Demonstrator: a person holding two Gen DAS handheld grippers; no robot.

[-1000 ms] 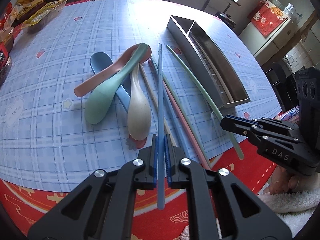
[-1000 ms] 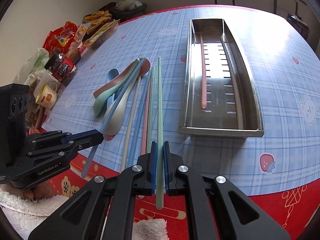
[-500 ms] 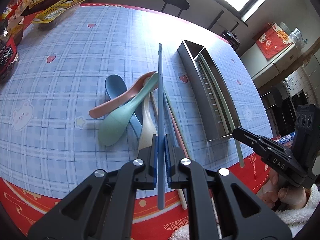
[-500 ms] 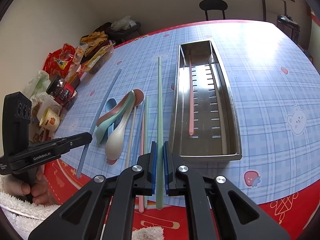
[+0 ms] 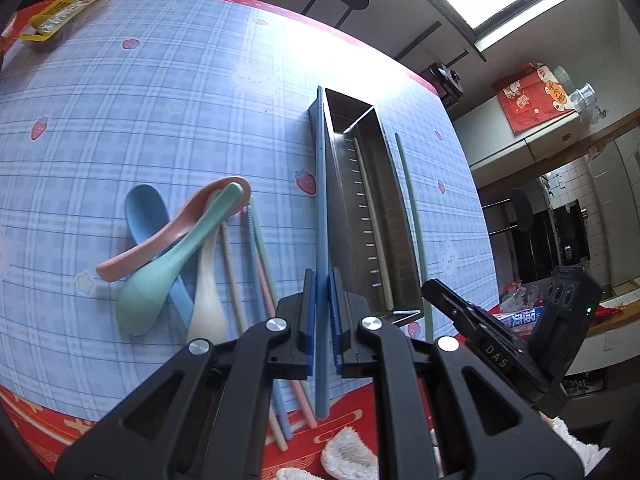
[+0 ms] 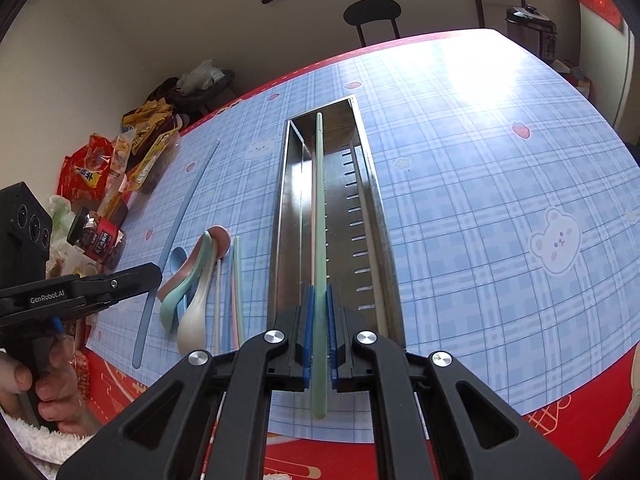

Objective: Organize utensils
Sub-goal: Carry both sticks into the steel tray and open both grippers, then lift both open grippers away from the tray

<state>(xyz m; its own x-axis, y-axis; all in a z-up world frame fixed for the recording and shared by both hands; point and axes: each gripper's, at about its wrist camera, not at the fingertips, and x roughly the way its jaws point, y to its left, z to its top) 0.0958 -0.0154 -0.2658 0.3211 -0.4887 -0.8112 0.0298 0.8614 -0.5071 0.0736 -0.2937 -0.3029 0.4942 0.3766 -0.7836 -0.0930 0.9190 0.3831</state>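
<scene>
Behind the left gripper (image 5: 322, 316), the loose chopsticks' (image 5: 256, 264) near ends are hidden. It clamps a blue chopstick (image 5: 321, 200) beside the metal tray (image 6: 384, 240); the right gripper (image 6: 319, 328) clamps a green chopstick (image 6: 319, 200) over it, both pointing downward.

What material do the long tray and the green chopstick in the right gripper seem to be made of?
The tray looks like stainless steel: shiny, mirror-like walls and punched slots. The green chopstick, clamped in the right gripper, looks like matte plastic, perhaps a fibre composite: pastel, with no shine.
</scene>
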